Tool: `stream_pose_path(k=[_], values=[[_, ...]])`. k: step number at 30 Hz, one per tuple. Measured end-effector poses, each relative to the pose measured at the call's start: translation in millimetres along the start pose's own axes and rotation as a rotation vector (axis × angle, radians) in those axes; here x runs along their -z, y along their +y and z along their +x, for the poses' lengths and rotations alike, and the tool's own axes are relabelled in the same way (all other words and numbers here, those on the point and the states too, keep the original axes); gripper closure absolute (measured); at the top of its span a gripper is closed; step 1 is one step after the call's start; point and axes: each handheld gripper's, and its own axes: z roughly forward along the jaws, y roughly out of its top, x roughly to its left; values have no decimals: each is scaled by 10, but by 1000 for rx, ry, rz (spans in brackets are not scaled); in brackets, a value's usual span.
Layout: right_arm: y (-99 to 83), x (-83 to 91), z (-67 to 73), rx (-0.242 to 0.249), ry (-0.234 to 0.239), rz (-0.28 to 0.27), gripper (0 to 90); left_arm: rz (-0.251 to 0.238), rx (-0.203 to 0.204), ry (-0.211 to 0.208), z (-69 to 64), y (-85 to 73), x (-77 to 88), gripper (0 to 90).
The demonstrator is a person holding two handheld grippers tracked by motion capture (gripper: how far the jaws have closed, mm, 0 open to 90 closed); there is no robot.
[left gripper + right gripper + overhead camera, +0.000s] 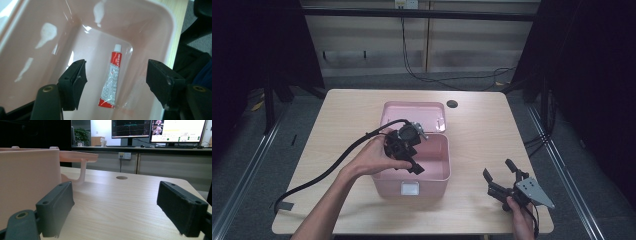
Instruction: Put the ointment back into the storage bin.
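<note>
Wooden table (472,135), open pink box (437,172)

It looks like a lab or office: two monitors (160,130) with graphs stand on a long counter (140,149) behind the wooden table (120,202).

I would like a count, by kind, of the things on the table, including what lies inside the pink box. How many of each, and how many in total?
Pink box, lid open: 1
Red and white tube, lying on the bottom of the box: 1
Grippers, left over the box, right low over the table, both open: 2
Total: 4
</note>
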Motion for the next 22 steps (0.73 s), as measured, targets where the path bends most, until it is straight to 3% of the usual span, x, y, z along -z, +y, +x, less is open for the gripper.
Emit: stream_pose_path(k=[3,5,8,13,22], values=[[0,0,0,1,-1,0,131,-20,-19,13,-39,-36,88,342],[0,0,1,0,-1,-1,131,-49,-1,16,-48,-75,121,359],[0,0,0,2,-2,-1,131,-78,17,59,-62,-174,163,364],[0,-1,0,0,-2,-1,131,-150,35,46,-60,-346,271,362],[0,0,1,0,-4,0,131,-244,39,77,-137,-579,427,363]])
